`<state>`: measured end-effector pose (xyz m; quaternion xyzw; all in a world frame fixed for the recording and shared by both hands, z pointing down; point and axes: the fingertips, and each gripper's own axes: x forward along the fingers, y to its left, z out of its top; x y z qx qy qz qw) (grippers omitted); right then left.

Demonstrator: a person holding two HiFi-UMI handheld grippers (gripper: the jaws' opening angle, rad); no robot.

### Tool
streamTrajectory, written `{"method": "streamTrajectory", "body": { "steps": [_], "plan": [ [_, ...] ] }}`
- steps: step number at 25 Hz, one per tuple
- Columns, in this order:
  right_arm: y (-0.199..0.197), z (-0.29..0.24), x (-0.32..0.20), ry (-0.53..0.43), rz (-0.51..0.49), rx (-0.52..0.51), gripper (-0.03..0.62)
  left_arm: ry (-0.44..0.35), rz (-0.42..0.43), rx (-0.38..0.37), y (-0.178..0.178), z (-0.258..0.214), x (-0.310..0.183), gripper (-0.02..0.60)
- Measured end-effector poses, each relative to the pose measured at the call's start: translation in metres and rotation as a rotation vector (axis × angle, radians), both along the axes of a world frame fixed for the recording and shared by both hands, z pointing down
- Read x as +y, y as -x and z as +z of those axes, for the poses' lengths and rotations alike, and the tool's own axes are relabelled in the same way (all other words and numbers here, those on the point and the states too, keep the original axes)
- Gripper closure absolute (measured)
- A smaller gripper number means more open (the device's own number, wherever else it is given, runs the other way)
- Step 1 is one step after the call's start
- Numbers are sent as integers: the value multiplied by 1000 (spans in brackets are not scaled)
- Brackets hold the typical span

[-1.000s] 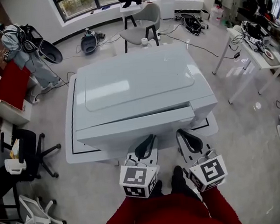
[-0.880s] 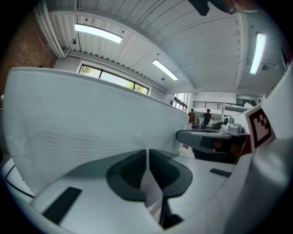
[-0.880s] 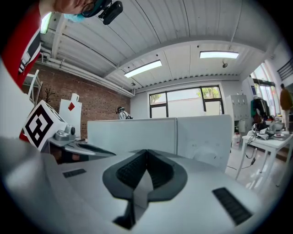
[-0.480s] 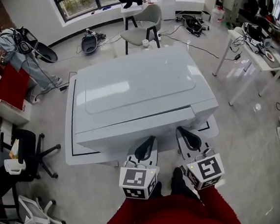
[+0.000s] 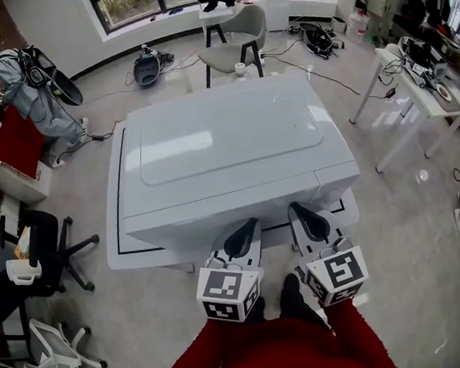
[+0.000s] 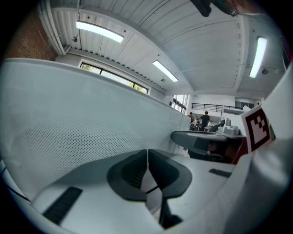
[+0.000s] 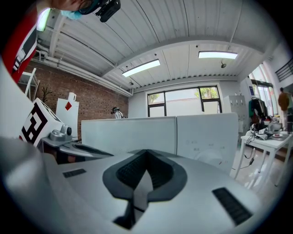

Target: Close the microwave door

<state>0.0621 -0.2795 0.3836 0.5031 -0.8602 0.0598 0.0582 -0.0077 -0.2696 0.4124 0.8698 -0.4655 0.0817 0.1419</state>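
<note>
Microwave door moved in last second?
Yes. The microwave door swung in toward the microwave body; the gap at its top edge has narrowed to a seam.

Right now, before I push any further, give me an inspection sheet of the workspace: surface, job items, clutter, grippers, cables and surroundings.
Surface: white platform with a black border line, carrying the microwave.
Job's things: microwave; its door looks flush with the front; latching cannot be told.
Clutter: nothing seen on the microwave top or the platform.
Grippers: left gripper and right gripper, both with jaws together and empty, tips close to the door; contact cannot be told.
Cables: cables run loose across the floor behind the microwave.
Surroundings: grey chair behind, white desk at right.
</note>
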Motion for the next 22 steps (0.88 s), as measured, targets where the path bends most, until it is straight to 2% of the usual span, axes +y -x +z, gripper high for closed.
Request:
{"method": "streamTrajectory", "body": {
  "steps": [4,8,12,15,20,22],
  "plan": [
    [-1,-7,6,-14,-18,-10,582,-11,23,42,-2,-7,3,558],
    [-23,-32,29,-79,-15,-52,581,-119,82,69,-4,-39,11,558],
    [-60,-43,55,-106,58,-74,580,-231,141,116,-7,-62,20,565],
    [-78,-47,70,-141,103,-76,580,-273,204,142,-15,-66,28,569],
    [-91,-36,92,-108,123,-101,580,-332,308,147,-35,-75,47,571],
    [-93,-34,102,-102,112,-108,580,-341,336,128,-40,-78,53,571]
  ]
}}
